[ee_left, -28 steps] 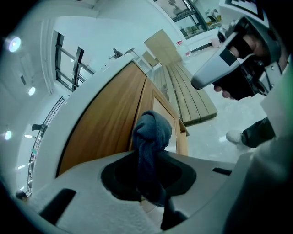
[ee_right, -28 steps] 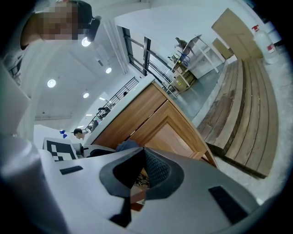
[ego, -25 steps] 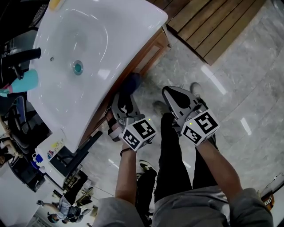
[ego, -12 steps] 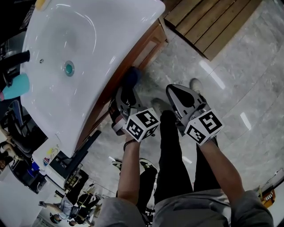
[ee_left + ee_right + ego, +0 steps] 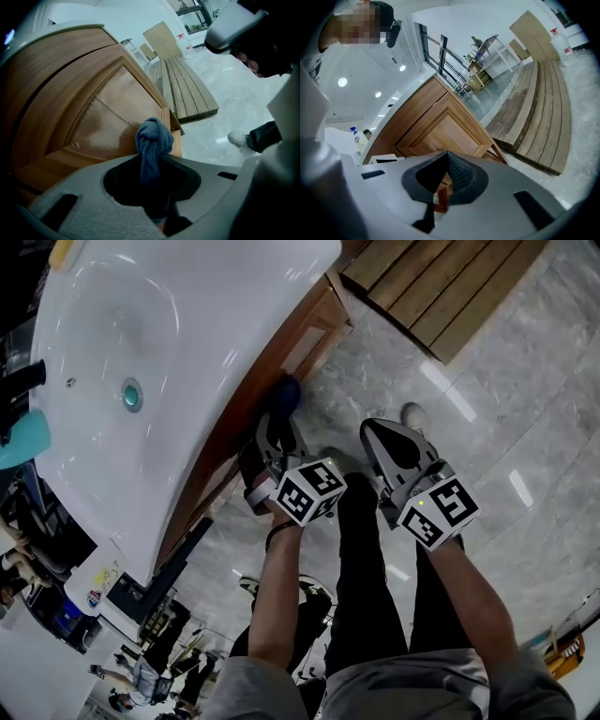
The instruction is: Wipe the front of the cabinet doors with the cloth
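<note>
My left gripper (image 5: 277, 427) is shut on a bunched blue cloth (image 5: 285, 394), pressing it against the wooden cabinet door (image 5: 302, 345) under the white sink (image 5: 178, 343). In the left gripper view the cloth (image 5: 152, 138) sticks up from between the shut jaws of the left gripper (image 5: 151, 165) and touches the door panel (image 5: 105, 117) near its right frame. My right gripper (image 5: 377, 434) hangs beside the left one over the floor, off the cabinet. In its own view the right gripper (image 5: 446, 157) is shut on nothing, with the cabinet door (image 5: 445, 126) beyond.
A slatted wooden platform (image 5: 441, 287) lies on the grey marble floor (image 5: 525, 409) past the cabinet's corner. The person's legs and a white shoe (image 5: 411, 415) are below the grippers. A teal bottle (image 5: 21, 439) stands at the sink's left edge.
The left gripper has slid the cloth a little farther along the cabinet front toward its corner. The right gripper has drifted along beside it, still shut and holding nothing.
</note>
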Action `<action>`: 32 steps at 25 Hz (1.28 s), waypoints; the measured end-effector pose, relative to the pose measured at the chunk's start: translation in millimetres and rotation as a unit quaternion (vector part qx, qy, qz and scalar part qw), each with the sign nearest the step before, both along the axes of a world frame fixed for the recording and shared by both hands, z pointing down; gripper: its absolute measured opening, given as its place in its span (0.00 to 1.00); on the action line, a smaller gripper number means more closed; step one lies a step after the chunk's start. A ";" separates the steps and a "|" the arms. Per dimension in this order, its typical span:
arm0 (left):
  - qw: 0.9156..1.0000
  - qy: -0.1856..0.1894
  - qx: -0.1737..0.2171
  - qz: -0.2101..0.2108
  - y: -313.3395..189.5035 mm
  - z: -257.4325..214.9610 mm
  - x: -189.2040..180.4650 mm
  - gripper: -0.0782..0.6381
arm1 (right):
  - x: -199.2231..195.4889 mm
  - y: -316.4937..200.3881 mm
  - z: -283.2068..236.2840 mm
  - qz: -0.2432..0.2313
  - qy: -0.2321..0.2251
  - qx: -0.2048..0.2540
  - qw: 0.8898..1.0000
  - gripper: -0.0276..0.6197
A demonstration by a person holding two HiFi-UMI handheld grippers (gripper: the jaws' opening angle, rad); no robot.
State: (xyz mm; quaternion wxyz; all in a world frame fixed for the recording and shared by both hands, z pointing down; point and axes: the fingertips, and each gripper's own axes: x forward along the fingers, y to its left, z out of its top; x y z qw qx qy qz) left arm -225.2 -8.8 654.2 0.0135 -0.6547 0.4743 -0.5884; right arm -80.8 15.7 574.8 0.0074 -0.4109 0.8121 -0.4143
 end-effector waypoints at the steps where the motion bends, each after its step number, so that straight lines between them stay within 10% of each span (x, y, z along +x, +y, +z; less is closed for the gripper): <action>1: 1.000 -0.001 0.001 0.002 -1.1 2.7 1.0 0.23 | 1.2 0.0 2.4 0.000 0.002 -0.001 1.000 0.06; 32: 0.998 0.000 -0.033 -0.045 16.3 69.0 -4.6 0.23 | 12.9 8.7 17.2 -0.013 0.012 -0.006 1.000 0.06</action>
